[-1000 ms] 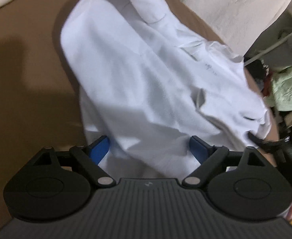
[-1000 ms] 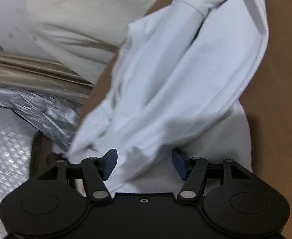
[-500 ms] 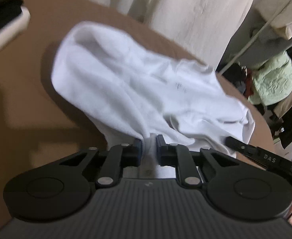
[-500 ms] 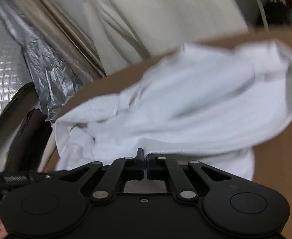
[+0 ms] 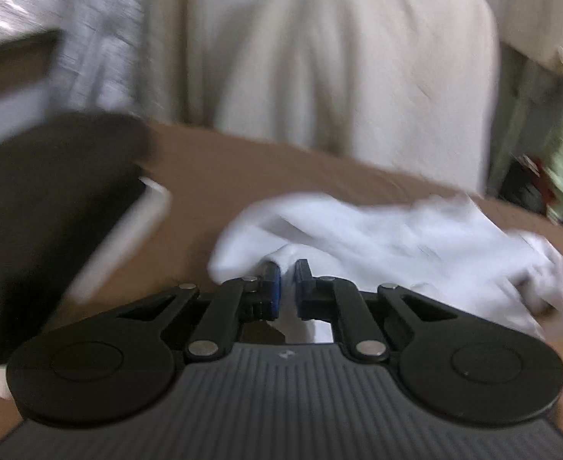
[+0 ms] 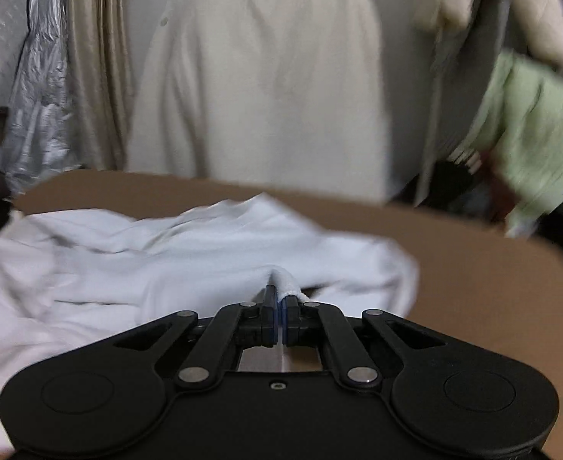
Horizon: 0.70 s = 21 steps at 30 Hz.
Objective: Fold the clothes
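A crumpled white garment (image 5: pixel 389 241) lies on a brown table (image 5: pixel 224 168). In the left wrist view, my left gripper (image 5: pixel 287 268) is shut on a bunched edge of the garment at its left side, cloth pinched between the blue pads. In the right wrist view the same white garment (image 6: pixel 174 253) spreads to the left, and my right gripper (image 6: pixel 280 297) is shut on a small fold of its near edge. The brown table (image 6: pixel 473 268) shows bare to the right. Both views are motion-blurred.
A dark object with a pale rim (image 5: pixel 51 211) sits at the table's left. Behind the table hang a cream cloth (image 6: pixel 266 84), a silver plastic sheet (image 6: pixel 40 88) and a light green garment (image 6: pixel 534 142).
Both grippers went from open around the cloth to shut on it. Both cameras have tilted up, so the garment now sits low in view with the far background showing.
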Each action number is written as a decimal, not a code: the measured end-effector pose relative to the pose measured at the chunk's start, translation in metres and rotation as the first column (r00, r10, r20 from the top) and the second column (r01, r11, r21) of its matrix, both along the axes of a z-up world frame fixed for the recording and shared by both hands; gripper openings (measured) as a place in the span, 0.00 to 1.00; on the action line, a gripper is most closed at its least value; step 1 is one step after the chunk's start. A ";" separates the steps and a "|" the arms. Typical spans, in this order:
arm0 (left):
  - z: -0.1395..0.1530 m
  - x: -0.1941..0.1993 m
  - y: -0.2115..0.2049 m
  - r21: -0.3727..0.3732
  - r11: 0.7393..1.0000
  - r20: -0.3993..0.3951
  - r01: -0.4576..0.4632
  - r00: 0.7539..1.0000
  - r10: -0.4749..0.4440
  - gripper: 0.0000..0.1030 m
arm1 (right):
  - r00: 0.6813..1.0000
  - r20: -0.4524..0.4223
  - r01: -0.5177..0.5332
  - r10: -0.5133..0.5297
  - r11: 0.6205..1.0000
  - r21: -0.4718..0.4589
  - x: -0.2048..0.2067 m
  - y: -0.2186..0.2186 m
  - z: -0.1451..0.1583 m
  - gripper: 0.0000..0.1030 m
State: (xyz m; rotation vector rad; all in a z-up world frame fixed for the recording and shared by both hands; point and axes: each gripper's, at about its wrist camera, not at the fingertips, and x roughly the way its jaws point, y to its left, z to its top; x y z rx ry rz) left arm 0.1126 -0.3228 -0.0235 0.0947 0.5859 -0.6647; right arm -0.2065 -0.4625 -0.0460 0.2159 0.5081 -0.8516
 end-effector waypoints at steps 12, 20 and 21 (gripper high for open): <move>-0.004 0.062 0.082 0.078 0.938 0.010 -0.338 0.941 0.338 0.51 | 0.864 -0.111 0.498 -0.491 0.866 0.046 -0.106 -0.068 -0.010 0.11; 0.005 -0.019 0.022 0.019 0.997 -0.080 0.073 0.994 -0.071 0.83 | 0.937 0.143 0.244 -0.320 0.888 0.389 -0.104 -0.046 -0.016 0.52; -0.004 -0.034 0.008 0.030 0.986 -0.113 0.165 0.980 -0.161 0.83 | 0.946 0.184 0.158 -0.265 0.877 0.453 -0.097 -0.040 -0.025 0.56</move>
